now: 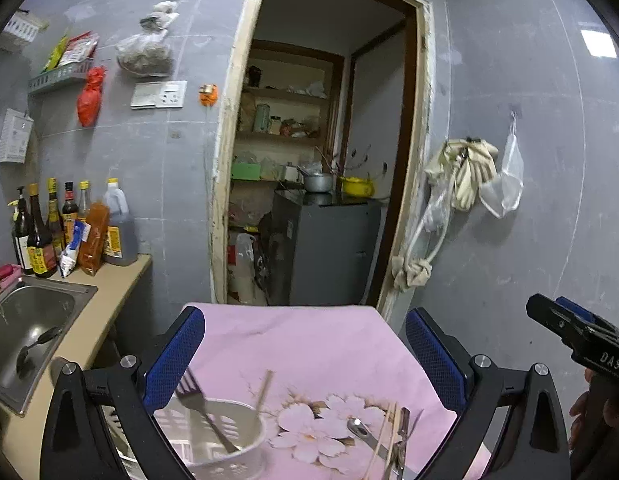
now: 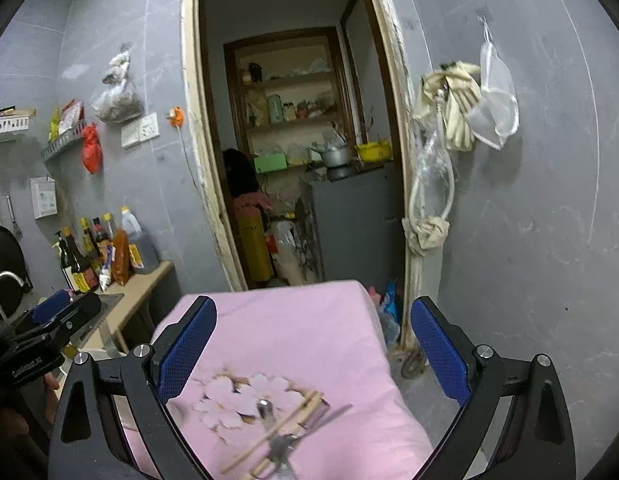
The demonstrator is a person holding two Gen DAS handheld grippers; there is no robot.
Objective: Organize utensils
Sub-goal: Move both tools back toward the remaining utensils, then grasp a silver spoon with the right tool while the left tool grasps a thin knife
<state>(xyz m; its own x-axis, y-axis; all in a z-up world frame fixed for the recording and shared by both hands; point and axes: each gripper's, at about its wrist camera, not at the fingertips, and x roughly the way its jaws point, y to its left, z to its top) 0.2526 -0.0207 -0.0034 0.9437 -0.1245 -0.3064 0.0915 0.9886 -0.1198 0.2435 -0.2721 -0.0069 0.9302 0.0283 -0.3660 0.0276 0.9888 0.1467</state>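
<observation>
Plainly both tongs stand released, their blue-padded jaws spread wide with nothing between them. Seen from the left wrist, the left tongs [image 1: 305, 350] hover over a surface draped in a pink cloth printed with pale blossoms [image 1: 309, 344]. Low between the jaws sits a white perforated plastic utensil cup [image 1: 225, 436], with a dark metal fork [image 1: 201, 408] leaning inside it, tines up, and a thin wooden chopstick [image 1: 264, 392] tilted against its far rim. Just to the right of the cup, on the blossom print, lie loose utensils: a silver metal spoon [image 1: 363, 434], bowl toward the doorway, and a pair of wooden chopsticks [image 1: 385, 436] crossing it. The right tongs [image 1: 577, 330] show at the right edge of this view, apart from the surface's things.

From the right wrist, the right tongs [image 2: 313, 342] point over the same cloth; the spoon [image 2: 265, 410] and crossed chopsticks [image 2: 285, 428] lie blurred near the bottom, below the jaws and untouched. The left tongs [image 2: 61, 312] appear at the left edge there.

Left of the cloth runs a beige counter bearing a steel sink [image 1: 41, 308] and a cluster of dark sauce bottles [image 1: 49, 232] against the grey tiled wall
</observation>
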